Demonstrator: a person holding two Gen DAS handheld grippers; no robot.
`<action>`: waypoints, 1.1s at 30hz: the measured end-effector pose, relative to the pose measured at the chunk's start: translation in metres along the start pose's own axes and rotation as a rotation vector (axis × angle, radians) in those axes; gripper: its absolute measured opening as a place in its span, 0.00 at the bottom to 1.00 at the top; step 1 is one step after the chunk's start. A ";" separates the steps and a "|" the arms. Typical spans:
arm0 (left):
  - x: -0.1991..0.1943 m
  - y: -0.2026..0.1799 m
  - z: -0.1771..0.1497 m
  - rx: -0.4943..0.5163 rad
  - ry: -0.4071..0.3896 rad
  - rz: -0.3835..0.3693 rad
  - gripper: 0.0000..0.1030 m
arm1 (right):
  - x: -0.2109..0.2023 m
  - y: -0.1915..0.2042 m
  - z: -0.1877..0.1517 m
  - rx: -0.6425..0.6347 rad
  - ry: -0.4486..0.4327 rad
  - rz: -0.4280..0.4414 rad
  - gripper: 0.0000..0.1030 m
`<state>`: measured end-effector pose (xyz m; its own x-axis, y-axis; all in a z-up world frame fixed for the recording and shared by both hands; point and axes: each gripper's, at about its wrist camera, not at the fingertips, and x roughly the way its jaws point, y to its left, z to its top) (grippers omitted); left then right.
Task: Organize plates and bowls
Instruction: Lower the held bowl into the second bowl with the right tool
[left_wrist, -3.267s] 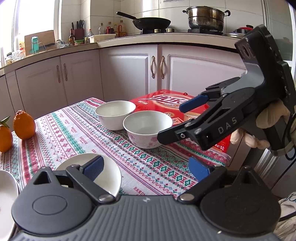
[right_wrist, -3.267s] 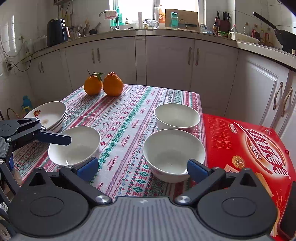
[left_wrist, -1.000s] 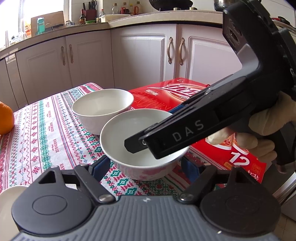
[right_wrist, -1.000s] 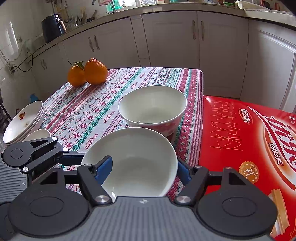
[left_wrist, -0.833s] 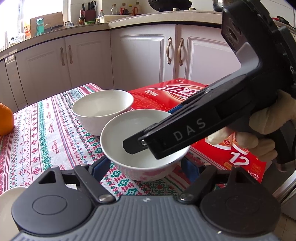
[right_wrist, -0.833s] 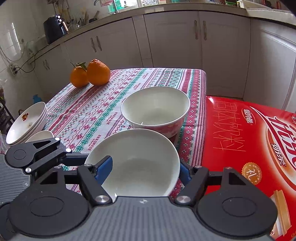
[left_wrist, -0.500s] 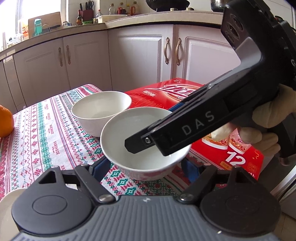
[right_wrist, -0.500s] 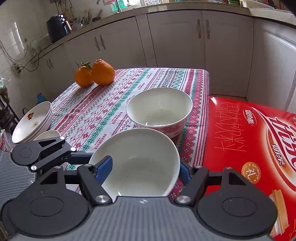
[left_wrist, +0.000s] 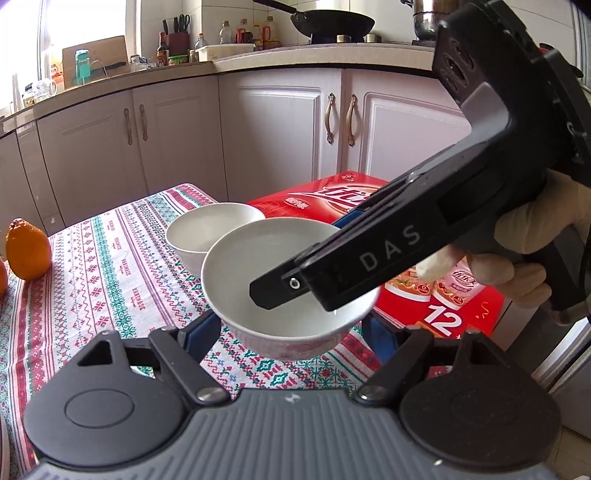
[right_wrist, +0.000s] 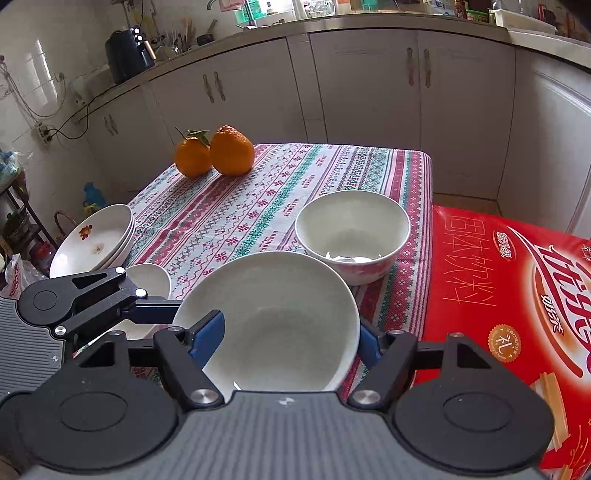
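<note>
Both grippers have lifted the near bowl off the table since a second ago. I see my left gripper and right gripper each with blue fingers clamped on its opposite sides. It hangs above the table's edge beside the red box, just short of the second bowl. Stacked plates sit at the table's left edge, two oranges at the far edge.

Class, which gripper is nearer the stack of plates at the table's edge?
Left. The left gripper sits close beside the stack of plates; the right gripper is across the held bowl from it, beside the red box.
</note>
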<state>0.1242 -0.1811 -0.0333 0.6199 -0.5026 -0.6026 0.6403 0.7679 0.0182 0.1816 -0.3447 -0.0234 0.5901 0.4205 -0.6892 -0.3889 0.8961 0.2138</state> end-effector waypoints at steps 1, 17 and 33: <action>-0.005 0.001 -0.001 -0.001 -0.004 0.004 0.80 | -0.002 0.005 0.000 -0.010 -0.003 0.002 0.76; -0.070 0.040 -0.028 -0.078 -0.019 0.107 0.80 | 0.018 0.085 0.016 -0.113 -0.018 0.095 0.76; -0.088 0.078 -0.050 -0.182 -0.011 0.140 0.81 | 0.058 0.128 0.028 -0.160 0.020 0.129 0.77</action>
<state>0.0966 -0.0569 -0.0186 0.7028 -0.3893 -0.5954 0.4554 0.8892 -0.0438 0.1861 -0.2019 -0.0162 0.5146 0.5261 -0.6771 -0.5686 0.8004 0.1898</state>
